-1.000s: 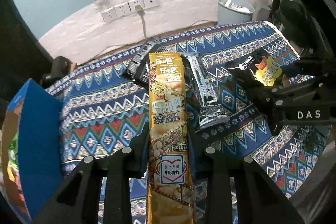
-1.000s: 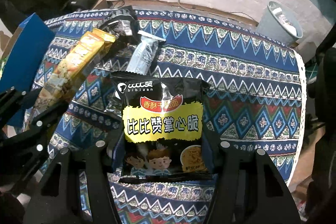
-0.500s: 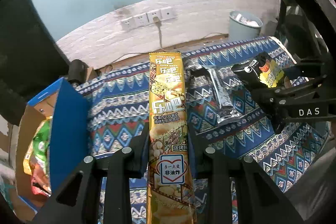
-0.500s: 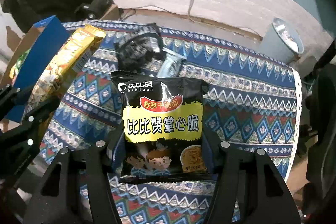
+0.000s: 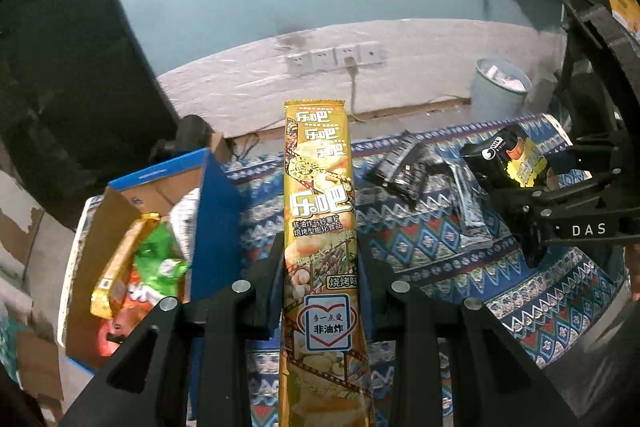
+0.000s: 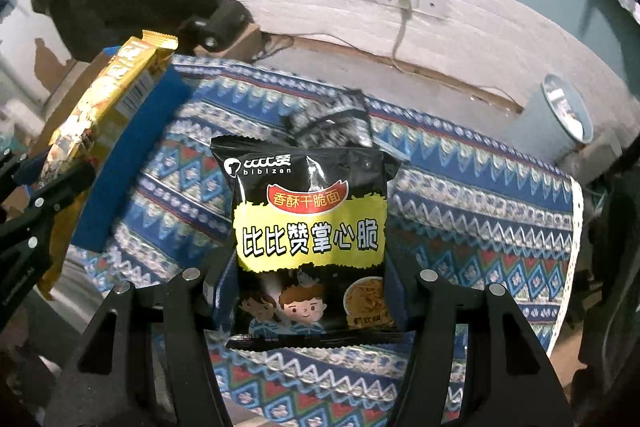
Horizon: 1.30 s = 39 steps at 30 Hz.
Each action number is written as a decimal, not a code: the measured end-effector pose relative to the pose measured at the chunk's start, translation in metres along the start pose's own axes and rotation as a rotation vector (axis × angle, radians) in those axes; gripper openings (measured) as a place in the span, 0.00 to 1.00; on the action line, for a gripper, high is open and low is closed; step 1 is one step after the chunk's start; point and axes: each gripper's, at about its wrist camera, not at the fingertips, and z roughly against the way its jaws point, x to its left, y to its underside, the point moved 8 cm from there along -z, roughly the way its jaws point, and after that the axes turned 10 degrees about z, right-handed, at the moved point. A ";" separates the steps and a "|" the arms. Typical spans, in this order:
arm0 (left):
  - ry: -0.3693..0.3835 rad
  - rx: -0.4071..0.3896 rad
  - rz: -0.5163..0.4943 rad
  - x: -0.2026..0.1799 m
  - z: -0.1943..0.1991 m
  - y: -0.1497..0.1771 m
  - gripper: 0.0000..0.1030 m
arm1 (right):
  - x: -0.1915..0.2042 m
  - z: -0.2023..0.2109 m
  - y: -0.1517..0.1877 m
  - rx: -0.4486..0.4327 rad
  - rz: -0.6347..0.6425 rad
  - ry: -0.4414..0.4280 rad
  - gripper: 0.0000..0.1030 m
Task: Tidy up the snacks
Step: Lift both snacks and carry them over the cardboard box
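Left wrist view: the left gripper (image 5: 320, 267) clamps a long gold snack pack (image 5: 320, 187) above the patterned cloth (image 5: 440, 243), beside a blue box (image 5: 216, 219); the right gripper (image 6: 310, 287) grips a black noodle bag (image 6: 310, 227), apparently airborne.

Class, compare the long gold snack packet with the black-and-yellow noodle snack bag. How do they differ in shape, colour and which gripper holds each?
The long gold snack packet is narrow and tall; the black-and-yellow noodle snack bag is short and broad. The packet is gold with a white heart label; the bag is black with a yellow band and cartoon children. The left gripper clamps the packet, the right gripper the bag. Both stand upright above the patterned tablecloth.
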 end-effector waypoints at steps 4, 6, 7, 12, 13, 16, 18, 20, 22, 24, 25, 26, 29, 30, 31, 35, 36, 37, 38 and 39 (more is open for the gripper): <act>-0.010 -0.004 0.031 0.020 0.007 -0.001 0.30 | 0.022 0.005 -0.016 -0.023 0.017 -0.038 0.58; -0.017 -0.007 0.045 0.030 0.009 -0.001 0.30 | 0.033 0.007 -0.024 -0.031 0.035 -0.045 0.58; -0.023 -0.012 0.051 0.035 0.011 -0.001 0.30 | 0.038 0.007 -0.028 -0.035 0.043 -0.049 0.58; -0.054 -0.033 0.078 0.061 0.018 -0.004 0.30 | 0.064 0.006 -0.046 -0.046 0.080 -0.069 0.58; -0.057 -0.035 0.086 0.065 0.019 -0.005 0.30 | 0.069 0.005 -0.050 -0.046 0.088 -0.073 0.58; -0.066 -0.040 0.108 0.081 0.021 -0.005 0.30 | 0.085 0.000 -0.063 -0.048 0.108 -0.088 0.58; -0.077 -0.043 0.122 0.090 0.022 -0.006 0.30 | 0.093 -0.002 -0.070 -0.051 0.116 -0.094 0.58; -0.084 -0.043 0.139 0.101 0.022 -0.005 0.30 | 0.104 -0.005 -0.079 -0.053 0.128 -0.101 0.58; -0.093 -0.043 0.156 0.112 0.022 -0.003 0.30 | 0.113 -0.008 -0.086 -0.055 0.140 -0.109 0.58; -0.100 -0.043 0.173 0.121 0.023 -0.001 0.30 | 0.123 -0.011 -0.091 -0.057 0.152 -0.116 0.58; -0.101 -0.043 0.183 0.126 0.023 0.000 0.30 | 0.129 -0.014 -0.094 -0.055 0.159 -0.122 0.58; -0.102 -0.042 0.190 0.129 0.023 0.001 0.30 | 0.132 -0.016 -0.095 -0.053 0.162 -0.125 0.58; -0.124 -0.039 0.210 0.144 0.020 0.004 0.30 | 0.146 -0.022 -0.103 -0.051 0.175 -0.138 0.58; -0.133 -0.040 0.215 0.151 0.019 0.004 0.30 | 0.150 -0.023 -0.105 -0.051 0.180 -0.142 0.58; -0.145 -0.041 0.222 0.157 0.018 0.005 0.30 | 0.156 -0.025 -0.109 -0.051 0.187 -0.147 0.58; -0.165 -0.030 0.251 0.176 0.013 0.011 0.30 | 0.178 -0.030 -0.119 -0.058 0.213 -0.163 0.58; -0.167 -0.024 0.260 0.180 0.011 0.013 0.30 | 0.183 -0.032 -0.121 -0.058 0.218 -0.168 0.58; -0.168 -0.018 0.267 0.184 0.009 0.015 0.30 | 0.189 -0.034 -0.124 -0.057 0.224 -0.174 0.58; -0.171 -0.014 0.273 0.187 0.008 0.016 0.30 | 0.195 -0.036 -0.126 -0.055 0.231 -0.178 0.58; -0.174 -0.010 0.280 0.192 0.007 0.018 0.30 | 0.202 -0.039 -0.128 -0.053 0.238 -0.183 0.58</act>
